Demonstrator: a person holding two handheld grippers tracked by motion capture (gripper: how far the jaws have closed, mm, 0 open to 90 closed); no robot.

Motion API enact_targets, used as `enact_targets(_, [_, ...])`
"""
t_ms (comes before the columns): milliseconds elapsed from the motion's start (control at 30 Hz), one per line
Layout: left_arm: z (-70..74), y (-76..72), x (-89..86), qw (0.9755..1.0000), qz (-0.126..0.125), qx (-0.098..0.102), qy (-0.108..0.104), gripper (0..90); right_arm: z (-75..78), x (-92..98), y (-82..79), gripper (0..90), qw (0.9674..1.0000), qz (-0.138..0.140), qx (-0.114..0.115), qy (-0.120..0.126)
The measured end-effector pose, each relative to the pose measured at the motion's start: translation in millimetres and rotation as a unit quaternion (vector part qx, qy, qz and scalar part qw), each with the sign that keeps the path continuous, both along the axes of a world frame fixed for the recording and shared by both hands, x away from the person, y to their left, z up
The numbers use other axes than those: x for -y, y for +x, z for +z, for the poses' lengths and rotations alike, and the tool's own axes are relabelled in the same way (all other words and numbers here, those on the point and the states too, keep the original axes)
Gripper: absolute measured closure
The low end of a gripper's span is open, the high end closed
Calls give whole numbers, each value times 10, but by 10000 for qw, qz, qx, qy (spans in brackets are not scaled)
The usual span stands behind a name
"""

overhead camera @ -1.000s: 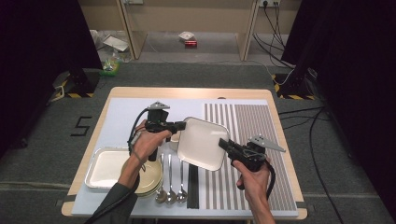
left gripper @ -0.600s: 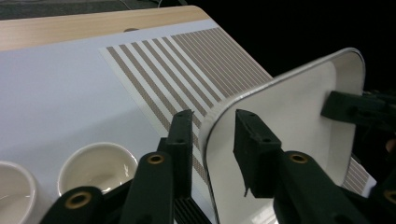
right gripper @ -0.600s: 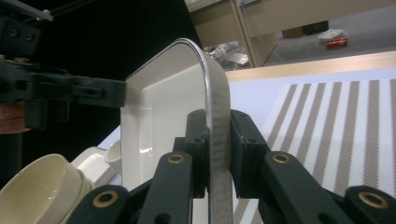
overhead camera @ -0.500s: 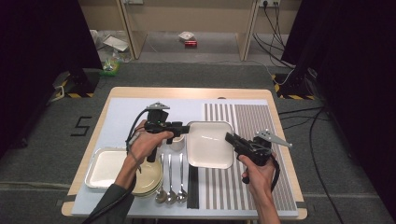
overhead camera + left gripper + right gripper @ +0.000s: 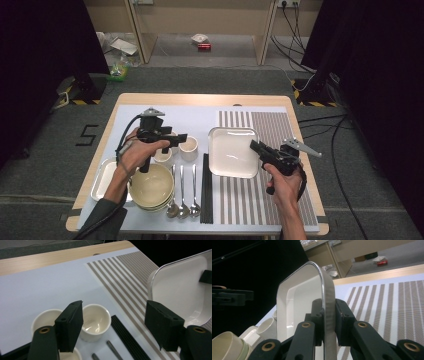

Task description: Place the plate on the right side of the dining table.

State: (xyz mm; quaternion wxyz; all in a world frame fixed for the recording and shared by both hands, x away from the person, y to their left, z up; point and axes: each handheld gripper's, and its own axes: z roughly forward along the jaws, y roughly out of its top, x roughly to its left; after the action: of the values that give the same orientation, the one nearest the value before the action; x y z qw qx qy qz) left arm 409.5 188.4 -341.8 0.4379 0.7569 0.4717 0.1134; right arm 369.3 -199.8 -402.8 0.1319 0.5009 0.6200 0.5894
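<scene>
1. Grey carpet surrounds the wooden surface [image 5: 150, 100], which carries a pale mat, striped on its right half.
2. Right gripper [image 5: 256, 147]: fingers clamped on the right rim of the square white tray [image 5: 231, 152], over the stripes.
3. Left gripper [image 5: 181, 138]: fingers have just been opening, nothing between them, above two small cups [image 5: 189, 148].
4. Stacked bowls [image 5: 151, 186], spoons [image 5: 182, 192], black chopsticks [image 5: 206, 190] near front edge.
</scene>
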Motion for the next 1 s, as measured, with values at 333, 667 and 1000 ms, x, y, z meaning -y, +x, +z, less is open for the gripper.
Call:
enact_targets(333, [43,-133,-588,9993,358,20,114,188,-48,242,40,794,9998,-165,-138,51])
enact_targets(667, [-87,-350,-1073,9974,635,101,324,195,-155,407,126,794,9988,-266,-400,16])
enact_targets(1000, [-289,-550,-1411,9946,933,75,440,197,-272,567,176,794,9976,-314,-613,-2])
